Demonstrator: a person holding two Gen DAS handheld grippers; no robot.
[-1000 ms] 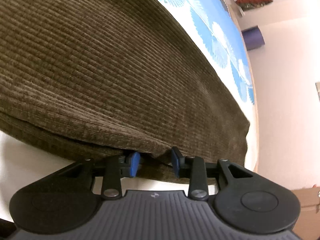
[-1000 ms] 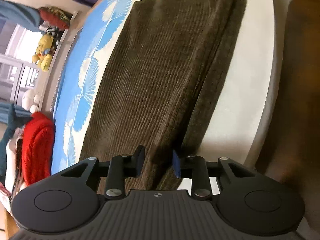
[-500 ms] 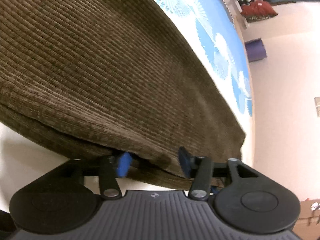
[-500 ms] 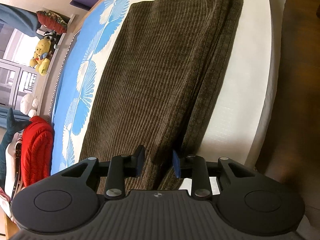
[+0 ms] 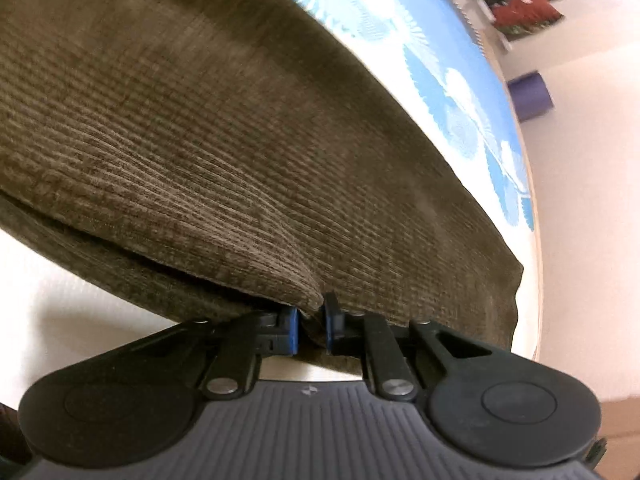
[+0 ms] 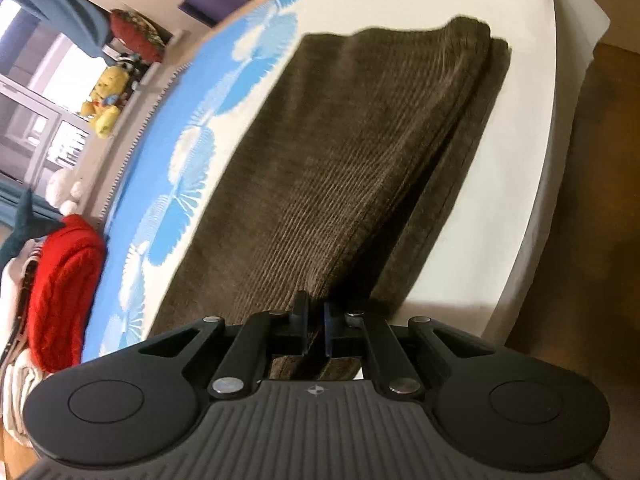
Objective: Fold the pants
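White bed [image 6: 520, 128], brown pants [image 6: 340, 168] on it

Left gripper [image 5: 311, 326] and right gripper [image 6: 316, 330]: black plastic bodies, ribbed grey top plates with a small central emblem, round side bosses, silver pivot screws, triangular cut-outs, blue pads on the jaws

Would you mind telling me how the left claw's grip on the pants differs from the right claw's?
The left claw pinches a puckered bit of the top layer's edge; the right claw bites a flatter end of the pants. The left claw's blue pads show plainly; the right claw's look mostly dark. Both claws have just closed on the brown corduroy.
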